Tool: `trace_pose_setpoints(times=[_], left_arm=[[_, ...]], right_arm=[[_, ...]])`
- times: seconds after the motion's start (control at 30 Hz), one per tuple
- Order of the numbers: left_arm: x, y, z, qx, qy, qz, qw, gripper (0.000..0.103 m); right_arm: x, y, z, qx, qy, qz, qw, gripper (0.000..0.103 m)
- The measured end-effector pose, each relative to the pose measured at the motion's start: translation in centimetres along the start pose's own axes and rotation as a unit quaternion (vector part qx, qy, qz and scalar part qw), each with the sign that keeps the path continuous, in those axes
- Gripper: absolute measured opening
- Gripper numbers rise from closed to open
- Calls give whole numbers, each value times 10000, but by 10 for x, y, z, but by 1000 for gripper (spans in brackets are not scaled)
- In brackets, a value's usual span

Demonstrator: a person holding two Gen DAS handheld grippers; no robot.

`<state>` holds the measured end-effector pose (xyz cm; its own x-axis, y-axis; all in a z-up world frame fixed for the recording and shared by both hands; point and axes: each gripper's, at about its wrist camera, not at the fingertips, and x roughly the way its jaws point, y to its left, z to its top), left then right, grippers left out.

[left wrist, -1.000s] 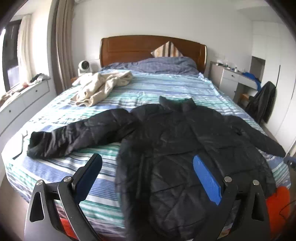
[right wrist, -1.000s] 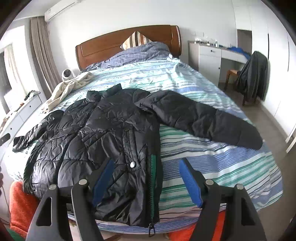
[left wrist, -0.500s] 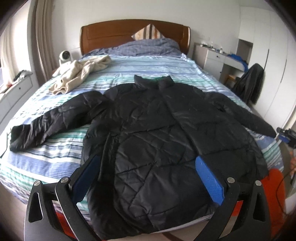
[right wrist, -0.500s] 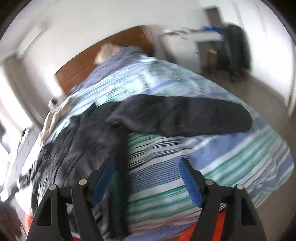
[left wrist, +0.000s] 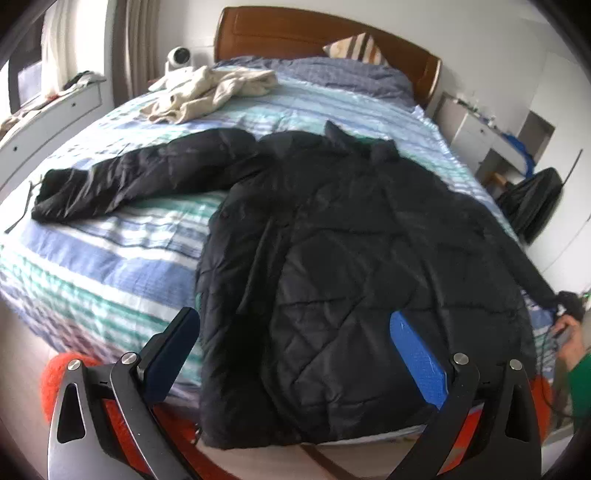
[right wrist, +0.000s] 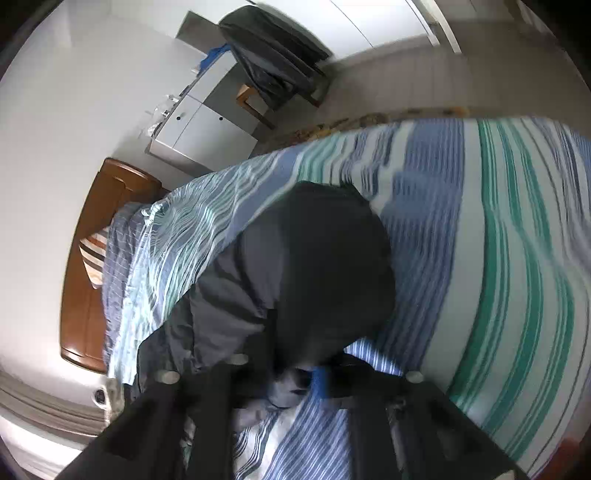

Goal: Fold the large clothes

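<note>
A black quilted jacket (left wrist: 351, 240) lies spread on the striped bed (left wrist: 92, 258), hem at the near edge, collar toward the headboard. Its left sleeve (left wrist: 140, 177) stretches out to the left. My left gripper (left wrist: 291, 317) hovers open over the hem and holds nothing. In the right wrist view, rolled sideways, the right sleeve (right wrist: 317, 266) runs into my right gripper (right wrist: 310, 380), whose jaws are shut on the cuff end with a blue pad (right wrist: 319, 382) showing. In the left wrist view that gripper (left wrist: 569, 299) sits at the sleeve's far right tip, with a hand (left wrist: 569, 332) behind it.
A beige garment (left wrist: 210, 88) lies crumpled near the pillows by the wooden headboard (left wrist: 317, 29). A chair draped with dark clothing (left wrist: 532, 199) and a white dresser (left wrist: 476, 129) stand right of the bed. An orange fuzzy thing (left wrist: 55, 373) sits below the bed's near edge.
My right gripper swung right to the end of the right sleeve, rolled sideways and went from open to shut on the cuff. My left gripper dipped and tilted a little.
</note>
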<state>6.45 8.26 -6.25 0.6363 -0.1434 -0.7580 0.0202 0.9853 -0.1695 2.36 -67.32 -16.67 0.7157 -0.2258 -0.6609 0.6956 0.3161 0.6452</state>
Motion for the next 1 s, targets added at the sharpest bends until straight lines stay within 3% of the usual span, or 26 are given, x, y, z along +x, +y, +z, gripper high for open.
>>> trace_pose_setpoints(times=[0.07,0.13,0.27,0.37,0.47,0.57,0.67,0.8,0.9,1.0], left_arm=[[-3,0,-3,70,-32,73,9999,102],[-2,-2,-6,162,-57,117,9998,102],[7,-6,-5,215,101,81,9997,102],[1,-10,-1,226,-33,-1,9997,102],[-4,-13,3,264,-185,18,9995,102],[-3,-12,6,252,-179,-27,9995,102],[-3,-8,8,202,-217,-19,9996,102],[-6,1,8,23,-285,-32,9996,102],[-8,7,5,-87,-289,-7,9995,102],[-12,15,-1,-110,-308,102,9994,102]], right_arm=[[-14,-6,7,-34,-258,-127,9996,10],[-13,-8,9,-279,-205,-427,9985,10],[-20,13,7,-702,-291,-428,9962,10],[-37,50,6,-1269,-504,-206,9904,10],[-73,120,-9,-2111,-715,386,9741,10],[-120,214,-57,-3304,-845,1266,9315,10],[-157,288,-126,-4363,-869,2002,8729,10],[-159,357,-231,-5324,-548,2460,8081,10],[-136,377,-307,-5733,-65,2564,7781,10],[-114,368,-371,-6032,570,2459,7566,14]])
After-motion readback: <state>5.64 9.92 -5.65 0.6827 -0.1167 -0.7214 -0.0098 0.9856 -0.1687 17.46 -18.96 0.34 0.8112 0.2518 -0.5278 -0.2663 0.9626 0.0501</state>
